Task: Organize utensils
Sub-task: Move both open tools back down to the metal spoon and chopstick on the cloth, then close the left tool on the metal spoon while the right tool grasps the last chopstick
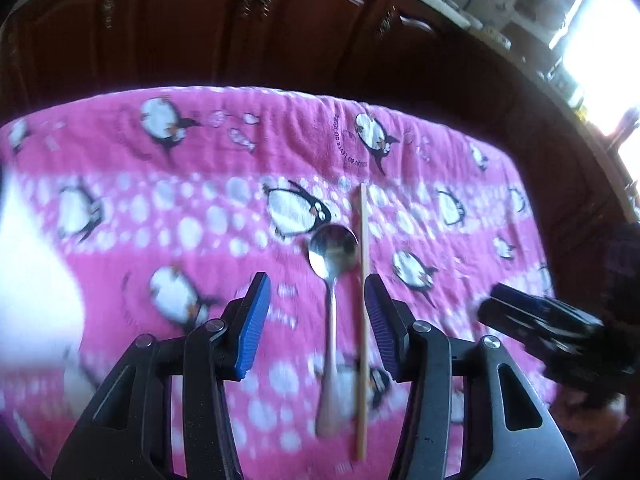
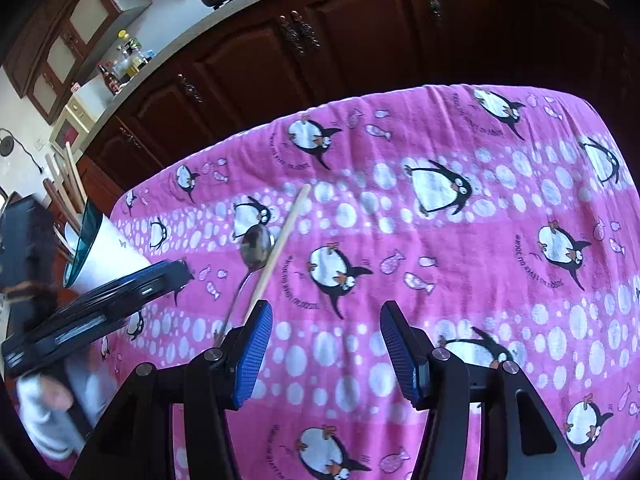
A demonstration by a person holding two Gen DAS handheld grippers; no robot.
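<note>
Daylight blazed from a window (image 1: 600,56) at my left view's upper right, blown out white. The cabinets (image 2: 360,52) sat dim. Motion blur smeared the spoon handle (image 1: 330,380); fisheye bent every edge, corners black.

Left wrist view: close above the pink penguin cloth (image 1: 160,208) on the tabletop, facing dark cabinets (image 1: 192,32), directly over spoon (image 1: 333,256) and chopstick (image 1: 364,256). Right wrist view: further right, same facing. Shared: spoon (image 2: 256,246), chopstick (image 2: 280,246), cloth (image 2: 460,264), cabinets (image 2: 360,40).
</note>
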